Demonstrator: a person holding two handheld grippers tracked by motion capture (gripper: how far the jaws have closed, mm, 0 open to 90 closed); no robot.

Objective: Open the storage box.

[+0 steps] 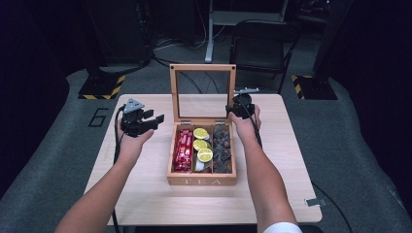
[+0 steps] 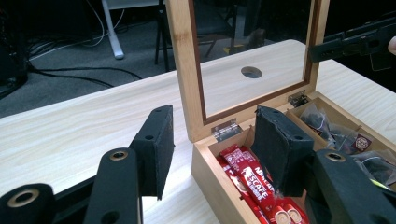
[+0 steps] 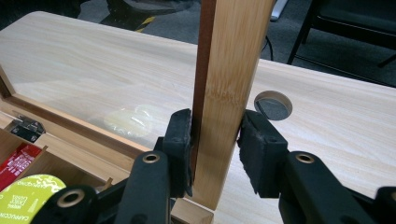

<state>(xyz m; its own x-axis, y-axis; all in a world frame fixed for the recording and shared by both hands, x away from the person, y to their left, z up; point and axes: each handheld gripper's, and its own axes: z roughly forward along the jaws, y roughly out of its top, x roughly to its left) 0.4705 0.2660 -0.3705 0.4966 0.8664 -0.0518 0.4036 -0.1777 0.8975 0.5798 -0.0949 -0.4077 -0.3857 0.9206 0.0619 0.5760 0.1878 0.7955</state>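
In the right gripper view, the lid (image 3: pixel 229 70) runs off the top edge, and the red packets (image 3: pixel 16 163) and the yellow-green disc (image 3: pixel 25 196) are cut by the left edge. The dark packets (image 1: pixel 222 145) in the high view are too small to identify.

The tea box (image 1: pixel 201 180) is smooth light wood with a glass-paned lid (image 3: pixel 229 70); the table (image 1: pixel 145 194) pale matt wood grain.

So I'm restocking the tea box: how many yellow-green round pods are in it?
3, all in the middle compartment of the tea box, in a row: back pod, middle pod, front pod. More may lie hidden beneath them.
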